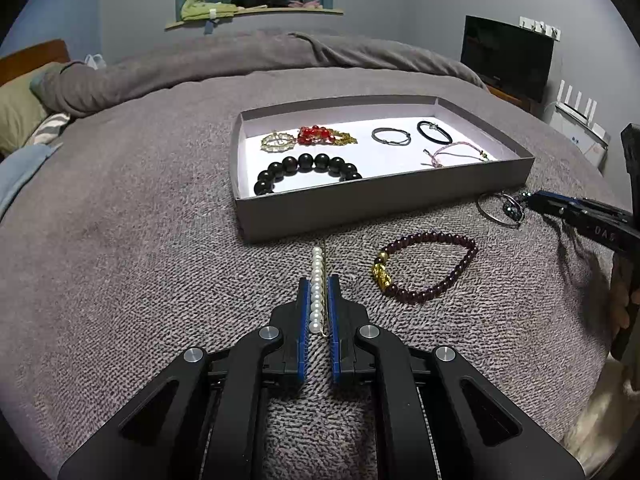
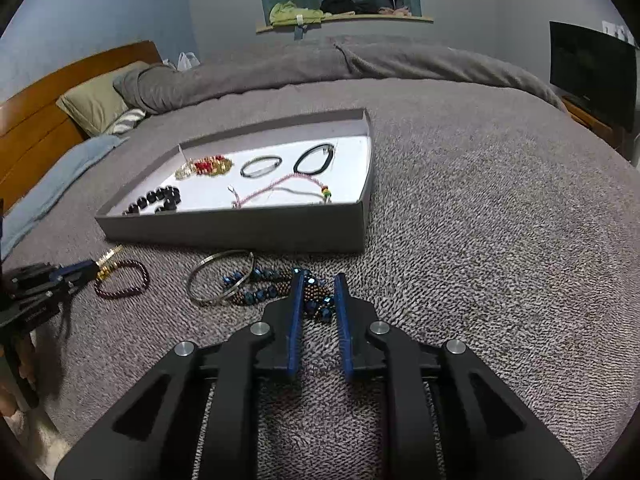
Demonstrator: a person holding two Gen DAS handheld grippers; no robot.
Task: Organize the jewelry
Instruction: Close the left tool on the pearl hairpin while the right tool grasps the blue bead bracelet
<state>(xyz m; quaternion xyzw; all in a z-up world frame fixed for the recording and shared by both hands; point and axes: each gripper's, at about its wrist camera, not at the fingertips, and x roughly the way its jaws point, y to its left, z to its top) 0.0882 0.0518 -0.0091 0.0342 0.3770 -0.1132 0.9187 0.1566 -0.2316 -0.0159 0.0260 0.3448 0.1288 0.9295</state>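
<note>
Pearl bracelet (image 1: 317,288) between left gripper (image 1: 319,280) fingers

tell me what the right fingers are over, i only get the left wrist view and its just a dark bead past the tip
Observer: The right gripper straddles a strand of blue and brown beads lying on the blanket.
Operator: closed on it or not
Observer: Not closed. The fingers stand apart, with beads in the gap between them.
Operator: is that silver ring tangled in it
Observer: The silver bangle lies across the strand's left part, so they overlap. I cannot tell whether they are hooked together.
</note>
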